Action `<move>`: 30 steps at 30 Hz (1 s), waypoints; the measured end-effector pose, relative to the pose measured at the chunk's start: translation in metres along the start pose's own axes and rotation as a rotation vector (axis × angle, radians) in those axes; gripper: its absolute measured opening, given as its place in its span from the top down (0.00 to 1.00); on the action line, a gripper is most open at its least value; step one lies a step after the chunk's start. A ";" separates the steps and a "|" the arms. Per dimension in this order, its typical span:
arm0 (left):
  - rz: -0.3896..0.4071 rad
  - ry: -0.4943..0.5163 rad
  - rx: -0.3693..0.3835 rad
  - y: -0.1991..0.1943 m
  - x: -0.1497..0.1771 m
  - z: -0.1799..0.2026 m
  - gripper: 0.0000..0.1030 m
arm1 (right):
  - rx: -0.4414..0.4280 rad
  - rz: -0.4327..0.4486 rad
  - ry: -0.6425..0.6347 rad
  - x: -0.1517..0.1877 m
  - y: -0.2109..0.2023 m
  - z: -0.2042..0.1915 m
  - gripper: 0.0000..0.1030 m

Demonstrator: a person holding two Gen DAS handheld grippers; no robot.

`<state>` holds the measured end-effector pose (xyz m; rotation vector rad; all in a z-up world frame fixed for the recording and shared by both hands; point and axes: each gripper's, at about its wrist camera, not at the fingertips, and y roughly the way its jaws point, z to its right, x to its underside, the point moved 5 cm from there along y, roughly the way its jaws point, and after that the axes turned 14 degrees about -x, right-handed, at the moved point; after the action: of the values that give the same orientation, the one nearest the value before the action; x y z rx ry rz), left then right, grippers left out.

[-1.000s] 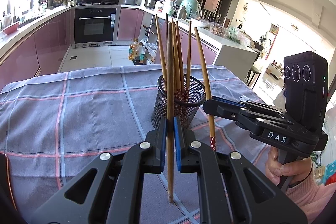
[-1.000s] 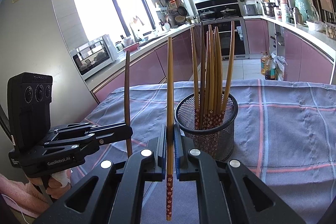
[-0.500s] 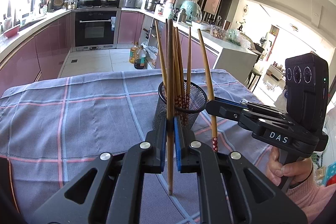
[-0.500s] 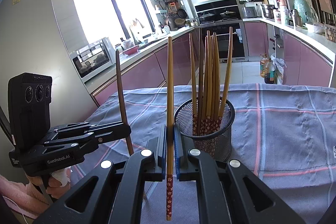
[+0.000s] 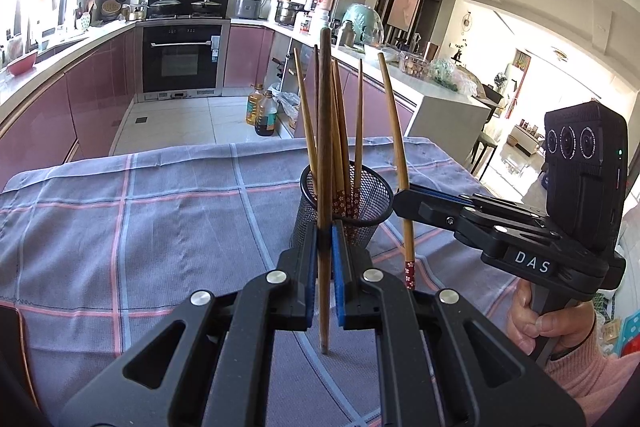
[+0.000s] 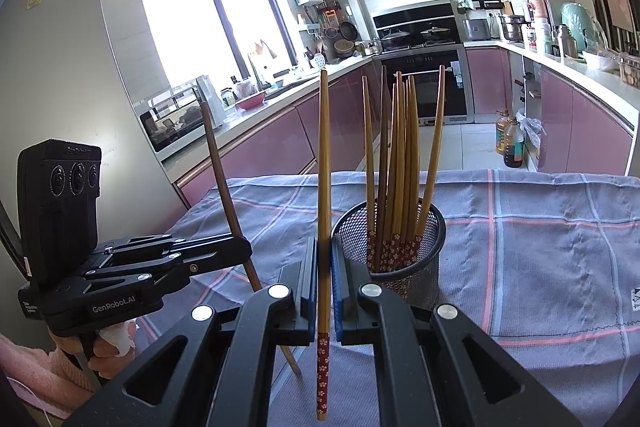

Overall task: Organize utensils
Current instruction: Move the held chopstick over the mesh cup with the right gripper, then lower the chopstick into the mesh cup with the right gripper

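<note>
2 hand-held grippers (image 5: 325, 247) (image 6: 324, 267) each clamp chopstick (image 5: 325, 147) (image 6: 323, 187); right view shows floral end

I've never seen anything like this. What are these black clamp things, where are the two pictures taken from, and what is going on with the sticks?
There is no robot here. A person holds a hand-held gripper in each hand, a black two-fingered clamp with a camera on it looking forward along the fingers.

In the left wrist view the left hand-held gripper fills the foreground and is shut on a plain dark chopstick, held upright. The other tool shows at the right.

The right wrist view looks along the right hand-held gripper, shut on a lighter chopstick with a red flowered end. The left tool shows at the left.

Both face a black mesh cup that stands on a checked grey cloth and holds more chopsticks upright. A kitchen lies behind.
</note>
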<state>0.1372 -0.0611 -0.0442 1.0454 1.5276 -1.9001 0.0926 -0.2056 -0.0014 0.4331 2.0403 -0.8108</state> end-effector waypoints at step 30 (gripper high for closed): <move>0.023 0.012 -0.001 -0.007 -0.014 -0.003 0.92 | 0.001 0.023 0.004 -0.014 -0.003 0.004 0.95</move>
<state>0.1404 -0.0579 -0.0293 1.0713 1.5169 -1.8802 0.1013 -0.2109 0.0095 0.4588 2.0353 -0.7980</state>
